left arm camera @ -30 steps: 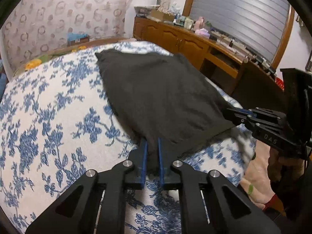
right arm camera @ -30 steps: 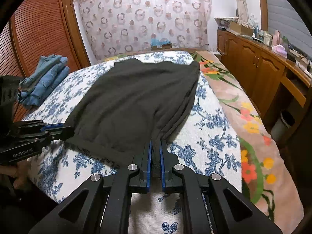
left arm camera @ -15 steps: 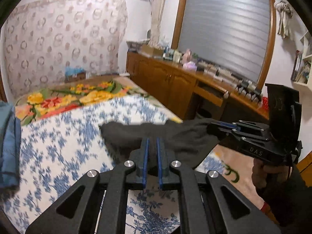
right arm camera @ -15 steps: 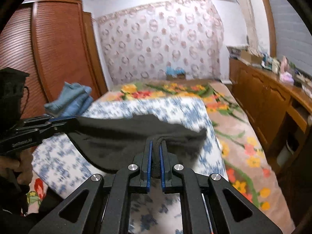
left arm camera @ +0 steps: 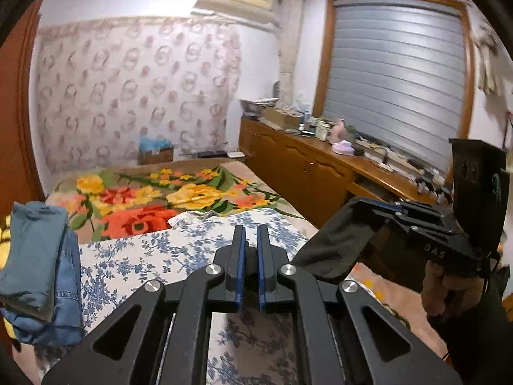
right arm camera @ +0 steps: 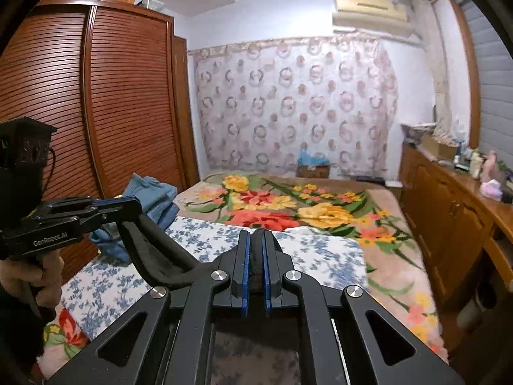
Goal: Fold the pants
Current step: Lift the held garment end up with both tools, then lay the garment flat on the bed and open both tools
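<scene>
Both black two-finger tools are clamped tight on the dark charcoal fabric pants (right arm camera: 160, 253), which hang lifted in the air between them above the blue-and-white floral bed sheet (left arm camera: 154, 250). The left gripper (left arm camera: 251, 240) pinches one edge; the right gripper (right arm camera: 255, 243) pinches the other. A pile of folded blue denim clothes (left arm camera: 38, 266) lies on the bed's left side.

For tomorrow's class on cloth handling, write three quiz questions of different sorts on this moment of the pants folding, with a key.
1. True or false: the black pants lie flat on the bed.
2. The pile of blue clothes sits: A) on the wooden counter B) at the bed's edge by the wardrobe C) on the floor.
3. Fill in: both the left gripper and the right gripper are shut on the ____.

Key: 1 false; 2 B; 3 pants.
</scene>
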